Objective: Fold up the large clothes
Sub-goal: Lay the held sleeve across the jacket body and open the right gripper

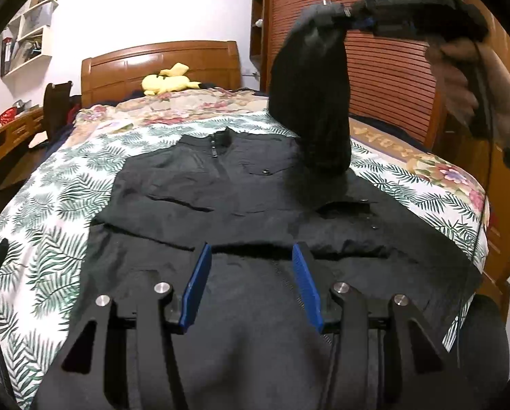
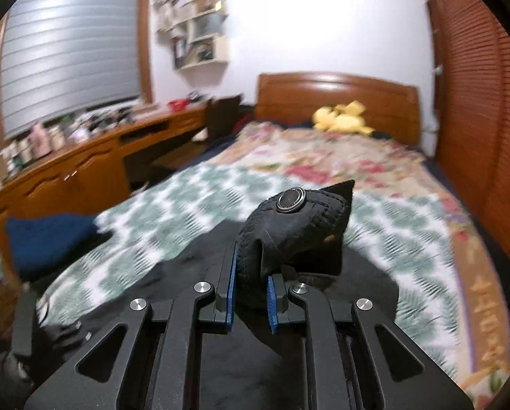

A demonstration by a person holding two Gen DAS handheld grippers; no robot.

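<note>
A large black jacket (image 1: 221,184) lies spread on the bed, front up, with a zip and snap buttons. My left gripper (image 1: 251,256) is open and empty, low over the jacket's lower part. My right gripper (image 2: 251,276) is shut on the cuff of the jacket's sleeve (image 2: 289,225), which has a metal snap button. In the left wrist view the right gripper (image 1: 337,10) holds the sleeve (image 1: 313,95) raised high above the jacket's right side, and the sleeve hangs down to the shoulder.
The bed carries a leaf-print sheet (image 1: 50,205) and a floral quilt (image 1: 173,106). A yellow plush toy (image 1: 169,80) lies by the wooden headboard (image 1: 159,65). A wardrobe (image 1: 391,68) stands right of the bed, and a cluttered desk (image 2: 67,157) left. A blue cloth (image 2: 46,239) lies at the bed's left edge.
</note>
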